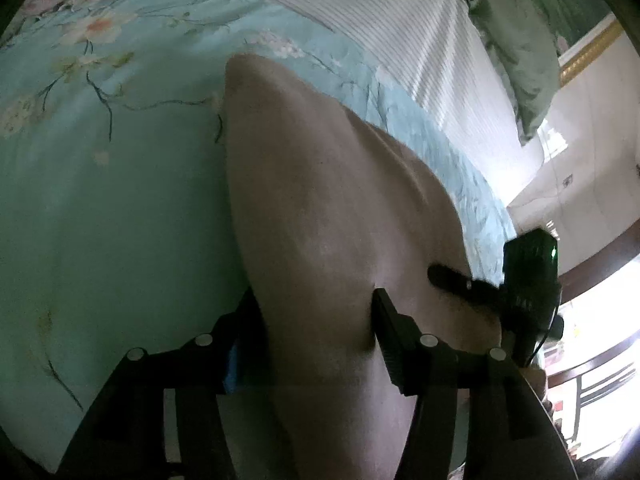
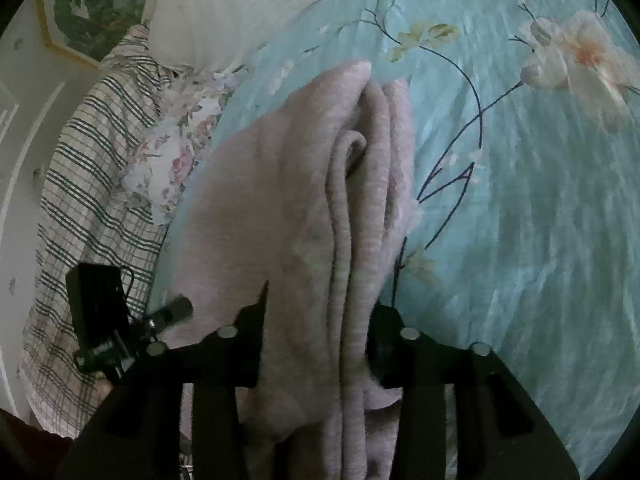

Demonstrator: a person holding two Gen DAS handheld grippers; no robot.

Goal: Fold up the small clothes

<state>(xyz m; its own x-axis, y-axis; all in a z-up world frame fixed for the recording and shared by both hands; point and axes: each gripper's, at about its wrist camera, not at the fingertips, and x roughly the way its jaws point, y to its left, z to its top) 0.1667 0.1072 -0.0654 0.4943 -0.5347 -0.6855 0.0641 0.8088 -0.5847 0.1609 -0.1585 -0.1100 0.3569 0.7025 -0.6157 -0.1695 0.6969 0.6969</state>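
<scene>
Looking for brands, labels or writing, I find nothing legible in either wrist view. Starting at the left, my left gripper (image 1: pixel 316 320) is clamped on the pinkish-beige garment (image 1: pixel 320 208): the cloth runs down between its two black fingers (image 1: pixel 394 340), fills the gap and spills past them toward the camera, while its far end rises to a rounded corner ahead of the fingertips. Left of that cloth lies the teal floral bedspread (image 1: pixel 100 200); beyond it, toward the upper right, sits a white ribbed pillow (image 1: pixel 400 20), with a rumpled green cloth (image 1: pixel 516 48) farther right again. At the right edge of this view I can see my other gripper's black body with a small green light (image 1: pixel 532 280), one dark finger of it touching the same garment. In the right wrist view, a checked blanket (image 2: pixel 88 200) lies at the far left, then a small flowered cloth (image 2: pixel 176 156), then the garment (image 2: pixel 288 220) again, here plainly ribbed knit and folded into several layers that hang together. My right gripper (image 2: pixel 316 344) is closed on that bundle, its fingers (image 2: pixel 248 344) pressed against both sides of the folds, which pass straight through the jaws and continue forward over the bedspread (image 2: pixel 540 240). The garment is thus held by both grippers at once, lifted above the bed.
</scene>
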